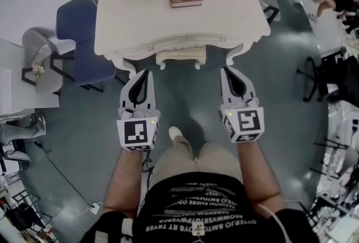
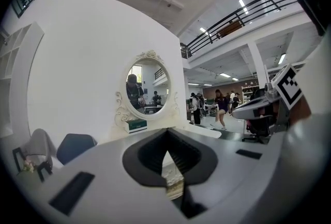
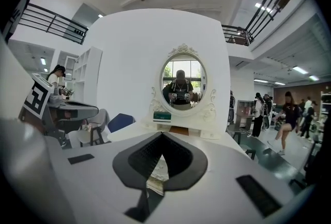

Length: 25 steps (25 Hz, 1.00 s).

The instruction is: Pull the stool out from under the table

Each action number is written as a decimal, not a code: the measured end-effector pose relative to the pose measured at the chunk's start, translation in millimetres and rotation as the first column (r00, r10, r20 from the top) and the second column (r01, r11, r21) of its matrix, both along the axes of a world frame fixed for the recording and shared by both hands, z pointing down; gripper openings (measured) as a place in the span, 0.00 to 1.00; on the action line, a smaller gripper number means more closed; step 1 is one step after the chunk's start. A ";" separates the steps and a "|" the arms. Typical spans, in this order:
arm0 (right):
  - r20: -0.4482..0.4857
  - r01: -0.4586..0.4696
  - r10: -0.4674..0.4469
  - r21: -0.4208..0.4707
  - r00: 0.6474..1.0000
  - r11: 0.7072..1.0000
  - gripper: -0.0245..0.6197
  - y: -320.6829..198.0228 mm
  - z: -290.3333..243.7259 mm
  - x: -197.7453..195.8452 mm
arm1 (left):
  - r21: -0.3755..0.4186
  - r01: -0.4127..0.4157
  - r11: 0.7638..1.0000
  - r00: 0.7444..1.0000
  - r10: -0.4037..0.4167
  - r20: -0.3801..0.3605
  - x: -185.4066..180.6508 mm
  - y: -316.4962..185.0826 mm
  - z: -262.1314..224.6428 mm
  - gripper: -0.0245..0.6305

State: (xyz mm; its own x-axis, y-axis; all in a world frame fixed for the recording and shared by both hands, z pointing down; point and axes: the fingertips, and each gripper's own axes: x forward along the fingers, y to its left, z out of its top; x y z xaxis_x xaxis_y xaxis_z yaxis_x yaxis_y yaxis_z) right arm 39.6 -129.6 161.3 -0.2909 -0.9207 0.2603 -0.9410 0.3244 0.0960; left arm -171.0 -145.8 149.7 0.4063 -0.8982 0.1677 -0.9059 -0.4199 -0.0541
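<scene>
Left gripper [image 1: 147, 73]: jaws pressed together, nothing between them. Right gripper [image 1: 225, 70]: same, closed and empty. The stool [image 1: 176, 58] is ahead of and between the two tips, tucked under the white table [image 1: 168, 28], with only its front edge showing. Neither tip touches it. Judged: reach phase, no grasp yet. The next move calls for spreading the jaws, bringing the tips inward onto the stool's edge, clamping, then drawing it back toward the person. Both forearms are extended forward, roughly parallel, with the grippers tilted slightly down at the table front.
</scene>
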 end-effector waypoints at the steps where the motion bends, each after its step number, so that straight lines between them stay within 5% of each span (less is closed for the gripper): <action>1: -0.005 -0.006 0.006 -0.001 1.000 1.000 0.04 -3.8 1.2 0.3 | -0.004 0.002 1.000 1.000 -0.002 -0.009 -2.2 -4.2 1.5 0.04; 14: -0.005 -0.016 0.016 -0.044 1.000 0.999 0.04 -41.7 47.4 5.1 | -0.080 -0.009 0.997 0.999 0.012 0.037 -13.6 -32.1 64.0 0.04; 25: 0.002 -0.020 0.020 -0.144 1.000 0.989 0.04 -80.3 158.6 40.5 | -0.156 -0.009 0.988 0.993 0.028 0.118 2.3 -64.0 155.1 0.04</action>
